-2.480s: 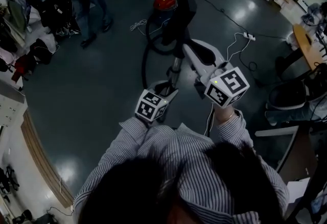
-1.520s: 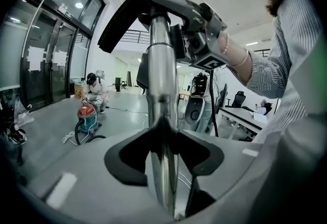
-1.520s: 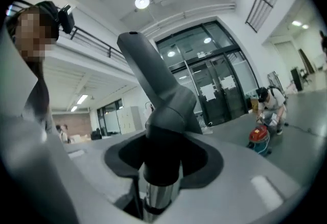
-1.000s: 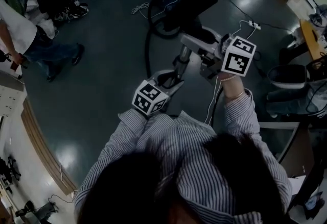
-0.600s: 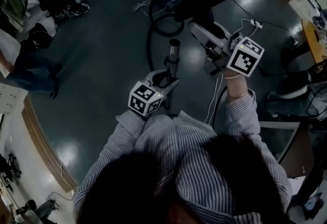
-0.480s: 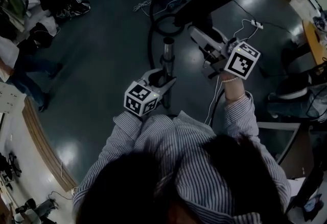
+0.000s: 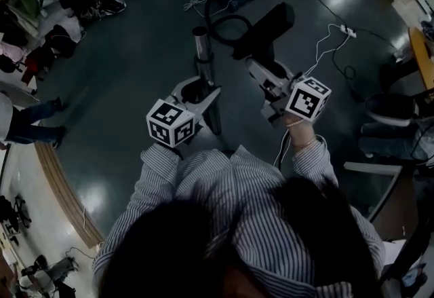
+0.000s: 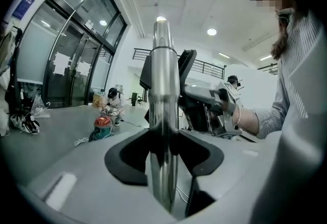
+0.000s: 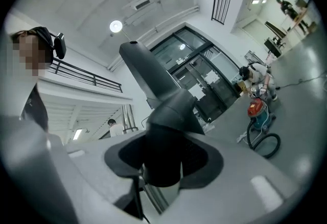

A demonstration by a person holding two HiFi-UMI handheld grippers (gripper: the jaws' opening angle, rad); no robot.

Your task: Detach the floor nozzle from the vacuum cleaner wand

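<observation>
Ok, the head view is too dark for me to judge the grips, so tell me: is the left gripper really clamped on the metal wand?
Observer: Yes. The left gripper view shows the left gripper closed tight on the wand, which runs straight between its jaws.
Operator: And the right one?
Observer: The right gripper view shows the right gripper closed round the black neck of the nozzle.
Operator: Anything on the wand's tip?
Observer: No. In the left gripper view the tip is bare, with nothing fitted on it.

Your left gripper (image 7: 195,91) hides the shiny metal wand (image 7: 201,49) where clamped; your right gripper (image 7: 263,74) covers the black plastic floor nozzle (image 7: 268,25) at its neck.
</observation>
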